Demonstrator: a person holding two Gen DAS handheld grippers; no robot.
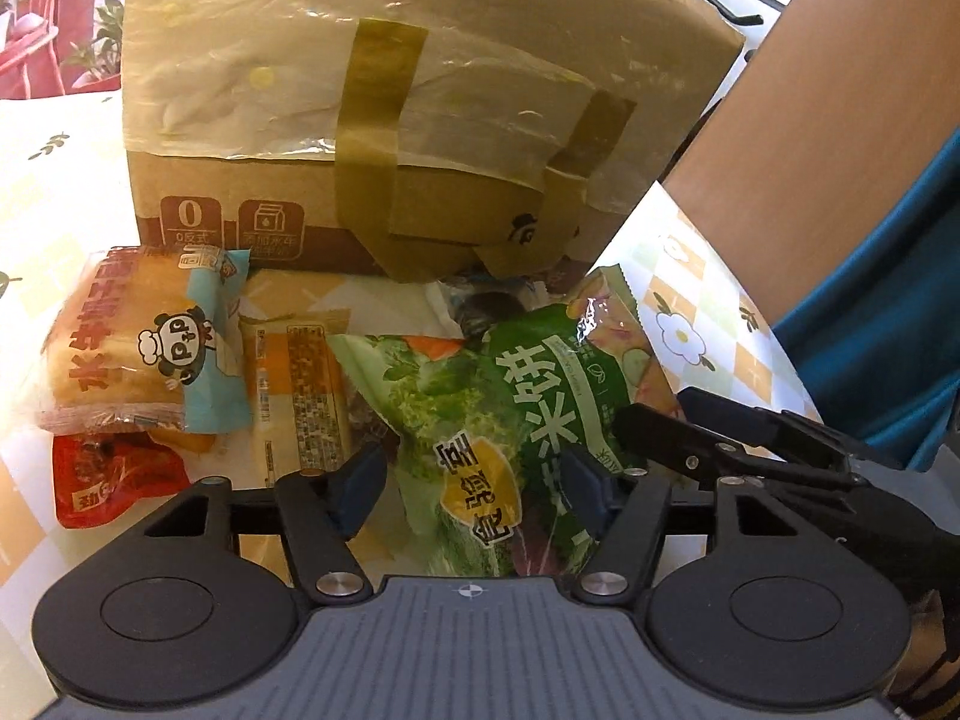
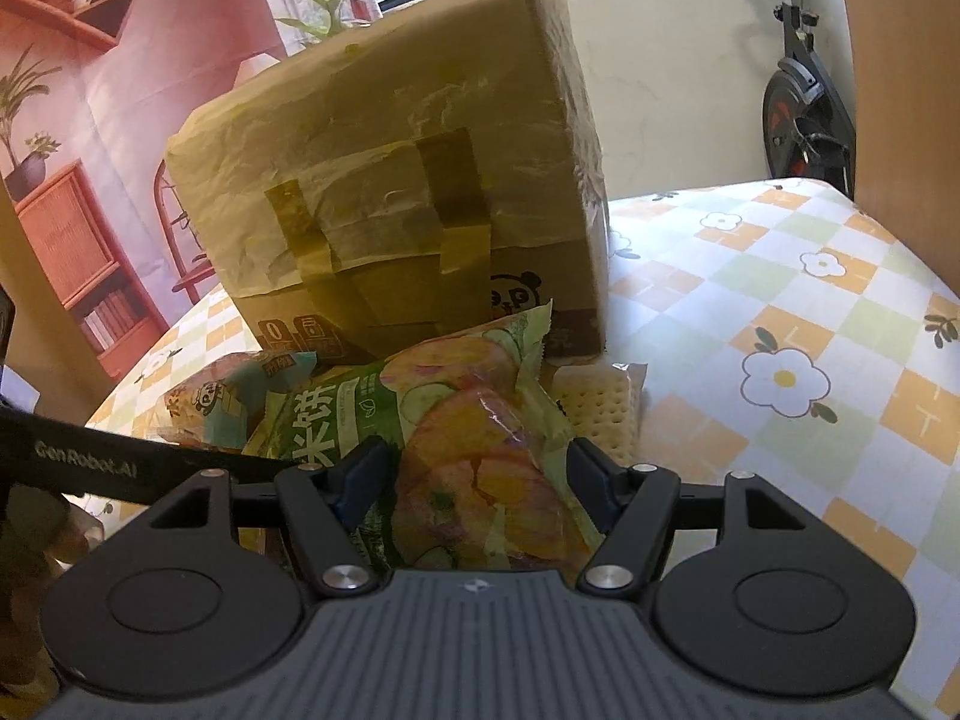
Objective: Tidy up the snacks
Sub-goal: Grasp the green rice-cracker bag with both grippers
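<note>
Snacks not yet sorted, both tongs at the green bag

The green rice-cracker bag (image 1: 510,420) lies on the table (image 2: 780,312) in front of the taped cardboard box (image 1: 420,120), with both tongs around it: the left gripper (image 1: 474,483) and the right gripper (image 2: 474,474) stand about half open, the bag between their jaws, but I cannot tell whether the pads press on it. Beside it a bread packet (image 1: 144,342), a red packet (image 1: 114,480), a pale wrapped bar (image 1: 300,396) and a cracker pack (image 2: 600,408) lie loose in a heap, so by my reading nearly all the sorting is left
</note>
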